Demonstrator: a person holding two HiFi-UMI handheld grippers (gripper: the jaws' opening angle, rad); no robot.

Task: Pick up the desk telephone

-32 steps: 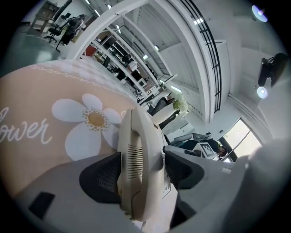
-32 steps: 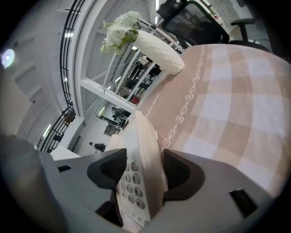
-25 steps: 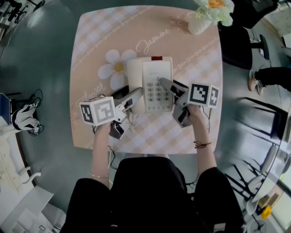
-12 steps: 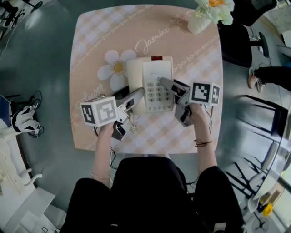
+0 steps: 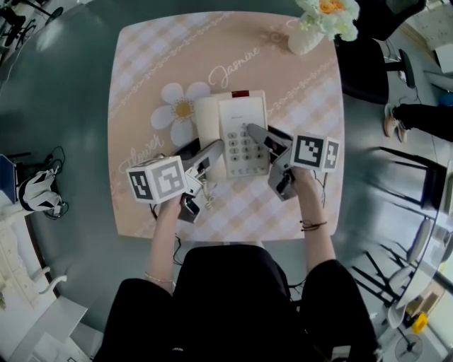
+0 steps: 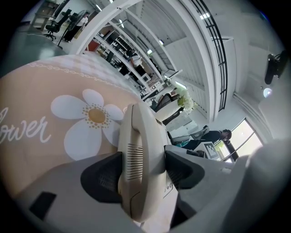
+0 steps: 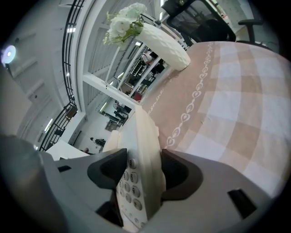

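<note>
The desk telephone [image 5: 233, 134] sat near the middle of the table [image 5: 141, 56], on a checked pink cloth, gripped from both sides. The left gripper [image 5: 207, 152] reached in from the near left, and its jaws were closed narrowly on the handset [image 6: 138, 150], which lay along the telephone's left side; both pads pressed against the handset's flanks. The right gripper [image 5: 256, 133] came in from the near right, its jaws clamped over the right edge of the telephone body, one pad above the keypad [image 7: 128, 182] and the other beneath the casing.

A printed white daisy [image 5: 180, 109] lay on the cloth just beside the telephone's left side, partly under it. A coiled cord [image 5: 205, 191] trailed from the telephone's near end, beside the left gripper. A white vase [image 5: 306, 39] of pale flowers [image 5: 327, 14] stood at the far right corner of the table, well apart from both grippers. A dark chair [image 5: 364, 67] stood off the table's right edge.

The telephone's long axis ran away from the person toward the table's far edge, leaning slightly. Its keypad faced up, with a small red patch [image 5: 241, 93] at the far end.
</note>
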